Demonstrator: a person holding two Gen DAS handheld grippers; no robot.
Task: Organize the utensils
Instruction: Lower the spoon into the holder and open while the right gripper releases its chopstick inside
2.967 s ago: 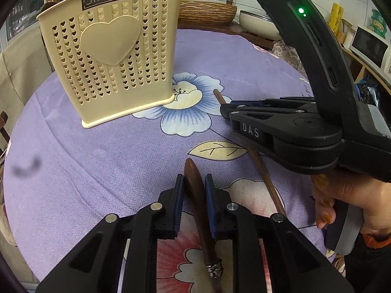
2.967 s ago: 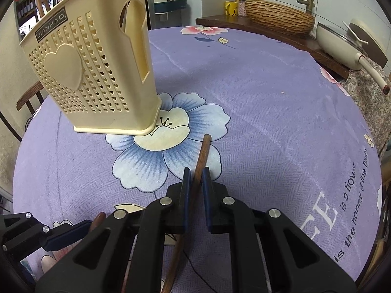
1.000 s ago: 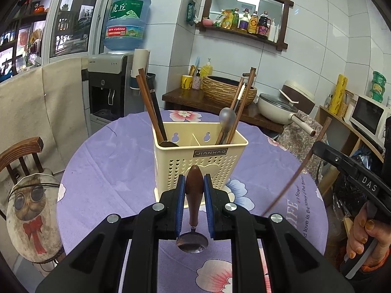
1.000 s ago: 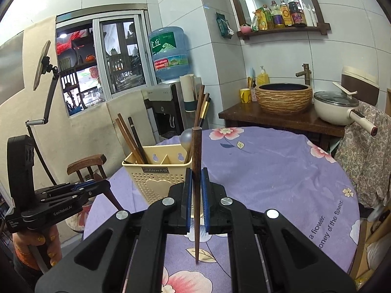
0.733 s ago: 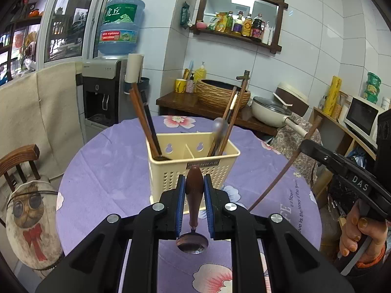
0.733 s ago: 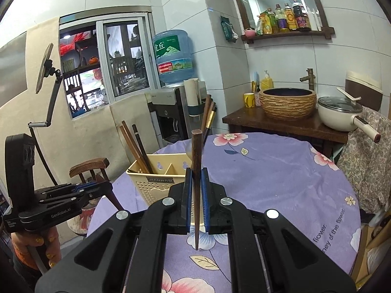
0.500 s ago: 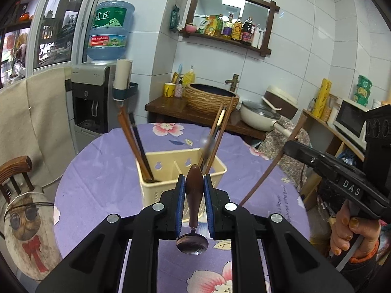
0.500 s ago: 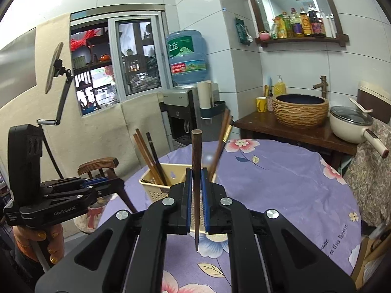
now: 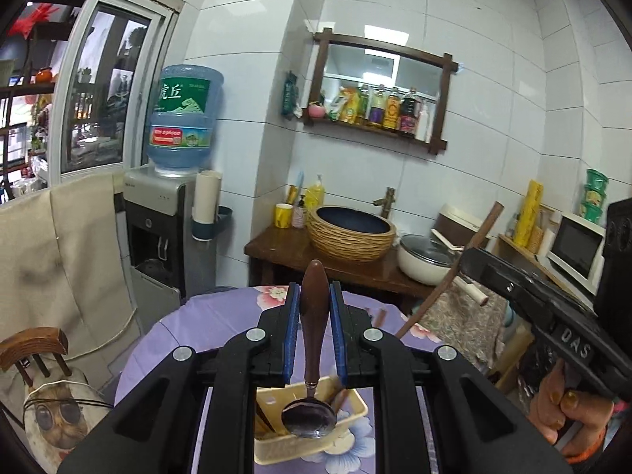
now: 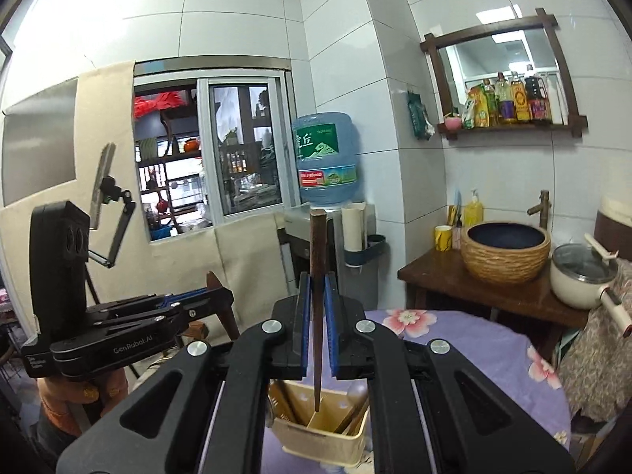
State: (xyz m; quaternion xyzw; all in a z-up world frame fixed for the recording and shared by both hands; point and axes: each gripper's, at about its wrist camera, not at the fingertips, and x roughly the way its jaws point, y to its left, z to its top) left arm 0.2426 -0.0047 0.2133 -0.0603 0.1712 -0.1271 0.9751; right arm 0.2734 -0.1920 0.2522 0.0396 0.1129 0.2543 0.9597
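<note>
White-tiled kitchen walls rise behind a round table under a purple floral cloth (image 9: 221, 316). Above its cream perforated plastic utensil basket (image 9: 312, 440), the left gripper (image 9: 314, 312) clamps a wooden-handled metal spoon (image 9: 312, 359) upright, bowl down; the right gripper (image 10: 317, 308) pinches a dark wooden chopstick (image 10: 317, 296) upright, tip over the basket

utensil holder (image 10: 320, 440) mostly hidden behind gripper, contents unclear

Water bottle (image 9: 182, 118), woven basin (image 9: 350, 237), microwave (image 9: 576, 251).
</note>
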